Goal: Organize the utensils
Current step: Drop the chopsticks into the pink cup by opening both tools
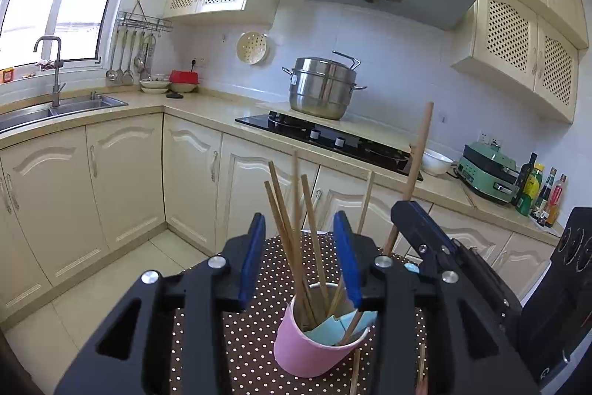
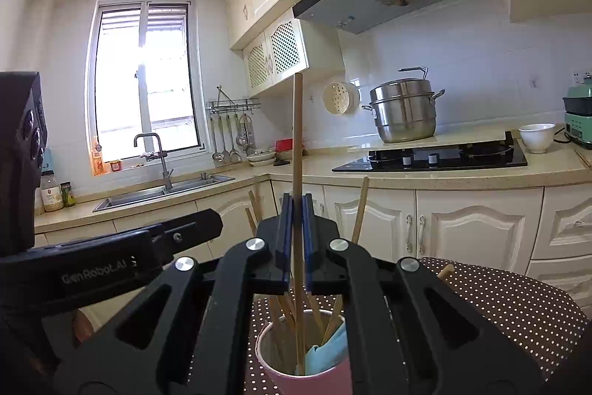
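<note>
Left gripper point(image 1: 300, 260): black frame, blue pads, jaws parted, nothing pressed between them; chopsticks standing in the gap without contact.
Pink cup point(image 1: 307, 350): paper, white inside, tilted in the left wrist view, resting on the polka-dot tablecloth point(image 1: 255, 332), directly below both grippers.
Chopsticks point(image 1: 286, 232): several, light wood, leaning at differing angles inside the cup, upper ends fanned out above the rim.
Blue item point(image 1: 335, 328): pale, jagged-edged, lodged inside the cup among the sticks; kind not discernible.
Right gripper point(image 2: 297, 243): jaws clamped on a single chopstick point(image 2: 298, 136), held close to upright, lower end reaching into the cup, upper end well above the pads; same gripper visible from the left wrist at right point(image 1: 418, 221).
Loose chopsticks point(image 1: 356, 372): two, lying on the cloth just beside the cup, partly cut off by the lower edge.
Further stick end point(image 2: 445, 271): on the cloth to the right of the right gripper.
Background: steel steamer pot point(image 1: 323, 87) on the counter behind the black hob point(image 1: 329, 137); white bowl point(image 2: 536, 137) near the hob; sink point(image 2: 162, 191) under the window; ladles hanging from a wall rack point(image 2: 231, 143).
</note>
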